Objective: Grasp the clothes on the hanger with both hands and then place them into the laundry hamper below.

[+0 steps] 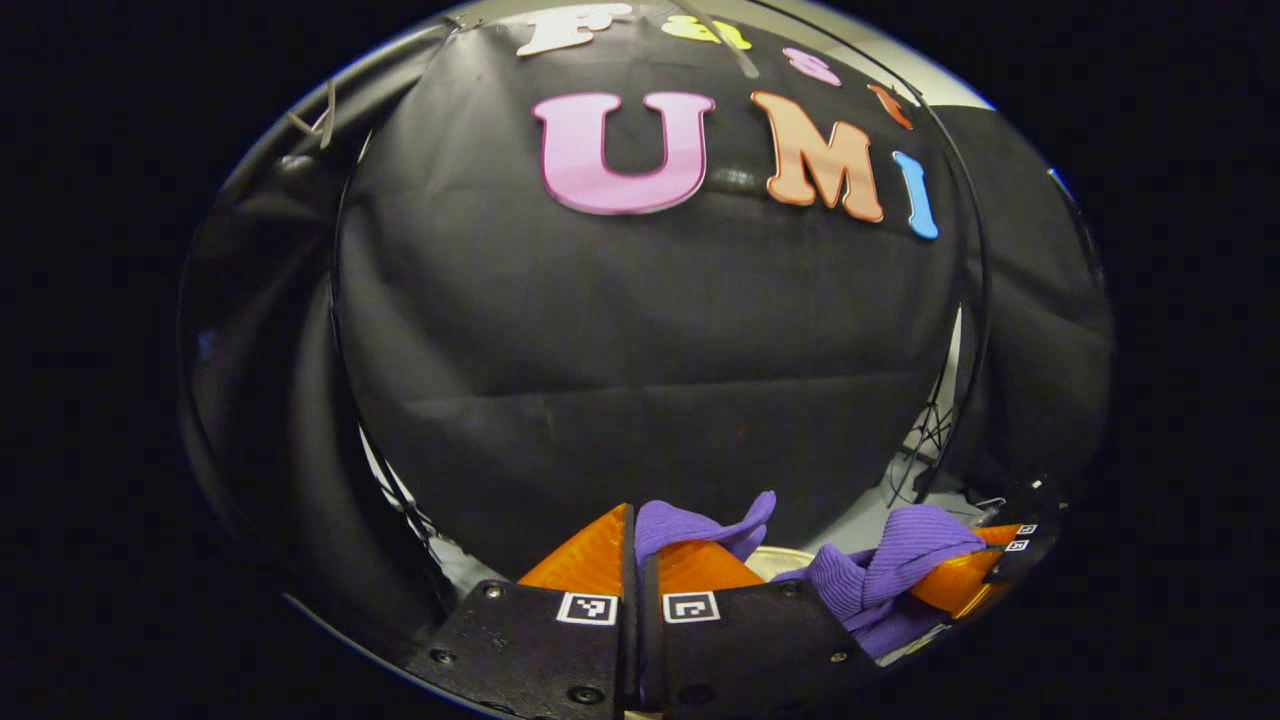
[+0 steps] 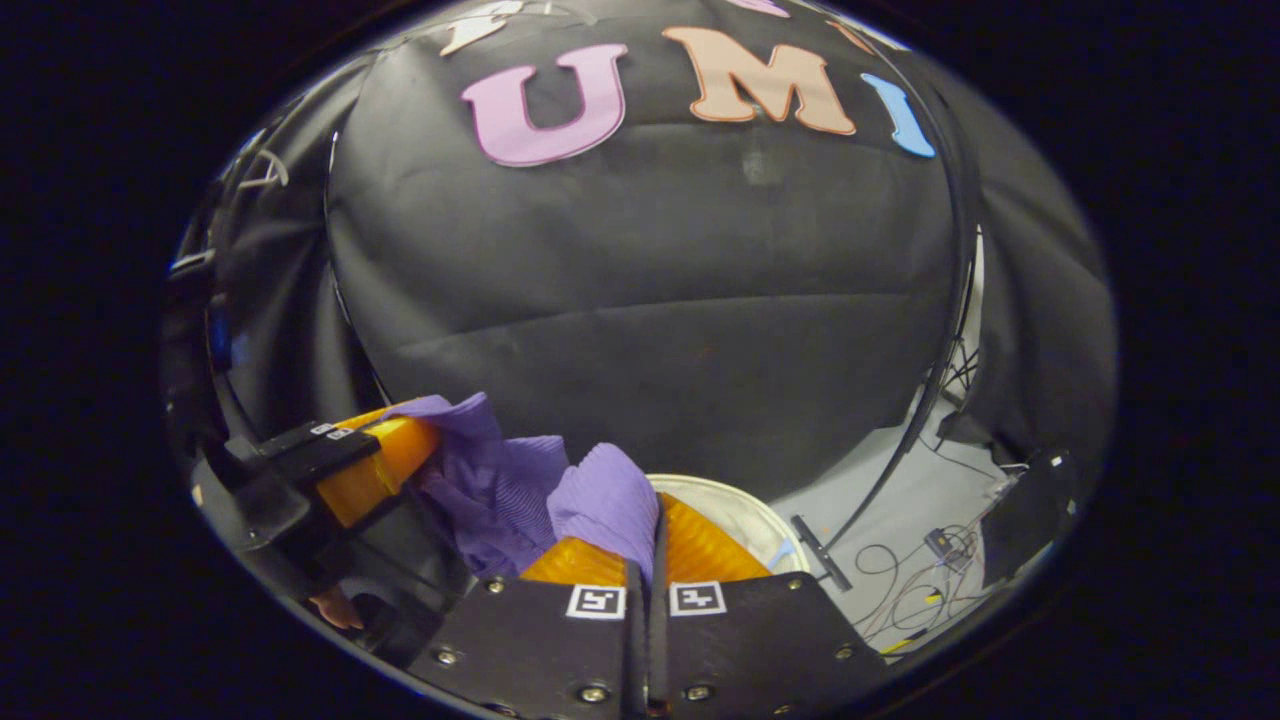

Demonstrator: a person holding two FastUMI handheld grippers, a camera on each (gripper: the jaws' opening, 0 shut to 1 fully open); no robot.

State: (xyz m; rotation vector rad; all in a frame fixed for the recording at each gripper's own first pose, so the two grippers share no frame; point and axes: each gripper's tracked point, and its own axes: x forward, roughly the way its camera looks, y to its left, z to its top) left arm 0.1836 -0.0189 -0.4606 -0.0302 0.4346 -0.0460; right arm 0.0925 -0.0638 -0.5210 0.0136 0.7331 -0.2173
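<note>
Pinching the soft purple ribbed knit garment (image 2: 520, 490) with left gripper (image 1: 640, 545) and right gripper (image 2: 655, 540), jaws closed on bunched folds; light, limp, sags between grips above white round hamper (image 2: 740, 515).

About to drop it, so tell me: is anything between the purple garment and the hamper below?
Nothing visible. The purple garment hangs pinched in both the left hand-held gripper and the right hand-held gripper, and the hamper's white rim shows just beyond them with nothing across it.
</note>
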